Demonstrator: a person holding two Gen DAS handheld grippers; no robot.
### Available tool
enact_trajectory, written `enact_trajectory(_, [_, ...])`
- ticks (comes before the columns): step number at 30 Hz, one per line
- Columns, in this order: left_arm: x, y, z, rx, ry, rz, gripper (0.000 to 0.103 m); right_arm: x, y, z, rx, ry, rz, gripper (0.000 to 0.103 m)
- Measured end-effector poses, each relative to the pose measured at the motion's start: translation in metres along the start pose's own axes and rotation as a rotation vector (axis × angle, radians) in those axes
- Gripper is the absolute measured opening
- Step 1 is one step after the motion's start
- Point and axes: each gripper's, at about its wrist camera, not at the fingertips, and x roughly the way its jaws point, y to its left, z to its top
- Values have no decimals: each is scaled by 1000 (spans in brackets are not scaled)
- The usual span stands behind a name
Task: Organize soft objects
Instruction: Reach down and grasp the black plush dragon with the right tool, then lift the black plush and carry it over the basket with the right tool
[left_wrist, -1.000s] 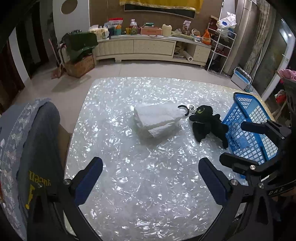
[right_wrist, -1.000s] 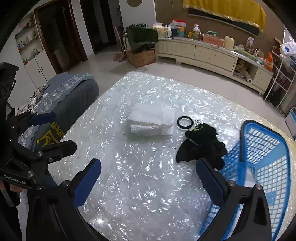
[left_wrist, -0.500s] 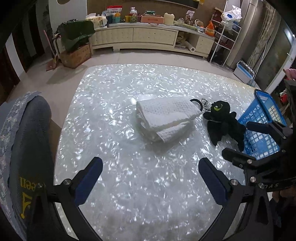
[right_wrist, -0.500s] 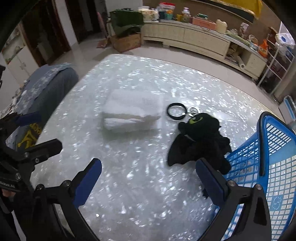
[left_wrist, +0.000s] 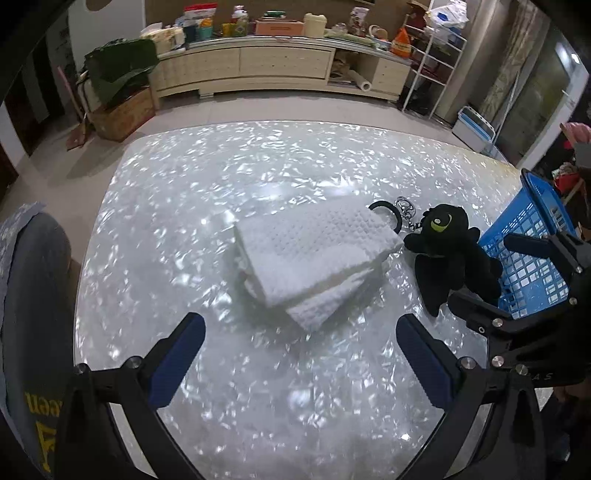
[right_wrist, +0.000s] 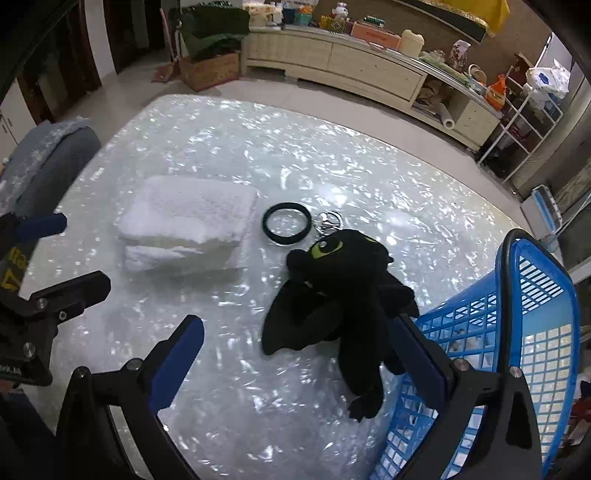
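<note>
A folded white towel (left_wrist: 314, 254) lies in the middle of the pearly white table (left_wrist: 258, 173); it also shows in the right wrist view (right_wrist: 188, 236). A black plush dragon (right_wrist: 340, 295) with green eyes lies right of it, also in the left wrist view (left_wrist: 447, 254), against a blue plastic basket (right_wrist: 517, 332), seen too in the left wrist view (left_wrist: 532, 266). My left gripper (left_wrist: 295, 354) is open and empty, just short of the towel. My right gripper (right_wrist: 295, 354) is open and empty, low over the dragon's body.
A black ring (right_wrist: 286, 223) and a metal key ring (right_wrist: 328, 221) lie between the towel and the dragon's head. A grey padded chair (left_wrist: 33, 295) stands at the table's left edge. A long cabinet (left_wrist: 280, 70) lines the far wall.
Both grippers have moved forward and lower toward the table. The towel now sits close ahead of the left gripper, and the dragon close under the right gripper. Both stay open.
</note>
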Motion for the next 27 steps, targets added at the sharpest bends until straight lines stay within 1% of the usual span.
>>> enact_trajectory(4, [15, -3, 9, 40, 10, 11, 103, 7, 4, 13, -39, 34, -56, 102])
enact_trajectory(11, [33, -1, 18, 53, 19, -14, 103, 34, -1, 31, -103, 112, -146, 101])
enact_trajectory(13, [38, -1, 17, 54, 22, -22, 103, 43, -5, 34, -117, 133, -149, 101])
enact_trajectory(14, [40, -1, 17, 55, 25, -26, 103, 49, -7, 35, -115, 150, -135, 99])
enact_trajectory(15, [42, -1, 17, 57, 27, -30, 103, 54, -11, 35, -107, 171, -114, 97])
enact_trajectory(16, [44, -2, 17, 58, 29, -32, 103, 60, -16, 35, -91, 198, -103, 90])
enact_trajectory(19, [48, -1, 16, 53, 36, -43, 103, 69, -19, 32, -84, 228, -104, 82])
enact_trajectory(21, [49, -1, 15, 49, 37, -47, 103, 70, -19, 28, -99, 230, -123, 69])
enact_trajectory(22, [49, -1, 15, 49, 38, -45, 103, 68, -19, 26, -108, 222, -149, 55])
enact_trajectory(23, [48, -1, 15, 48, 36, -43, 103, 66, -21, 24, -112, 212, -167, 51])
enact_trajectory(27, [41, -2, 15, 54, 24, -35, 103, 61, -20, 20, -111, 197, -143, 47])
